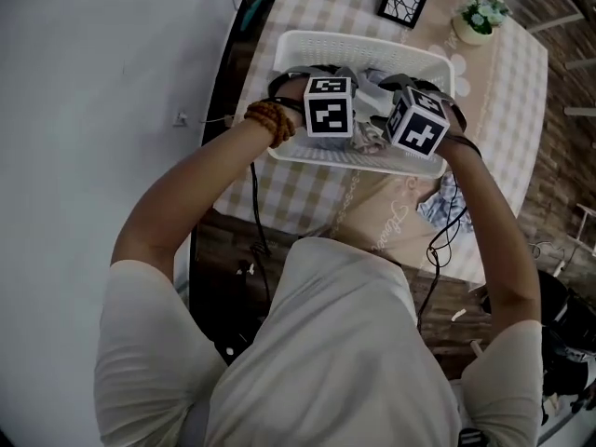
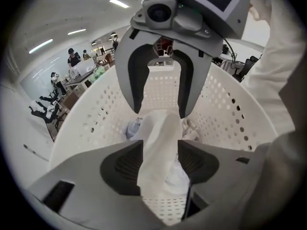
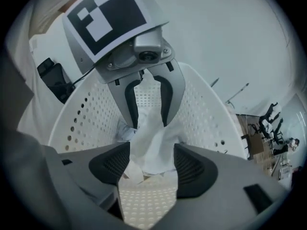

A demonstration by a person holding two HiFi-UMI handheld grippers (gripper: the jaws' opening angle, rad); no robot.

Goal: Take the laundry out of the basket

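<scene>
Fingers of my left gripper (image 2: pixel 160 145) and right gripper (image 3: pixel 151 150) stand released, spread, in the white perforated plastic basket (image 1: pixel 354 40), white crumpled cloth (image 2: pixel 158 128) loose between each pair.

No legible text; cursive print on tablecloth (image 1: pixel 386 222) too blurred to read.

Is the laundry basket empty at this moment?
No, a white cloth hangs down inside the basket, over its perforated bottom.
</scene>
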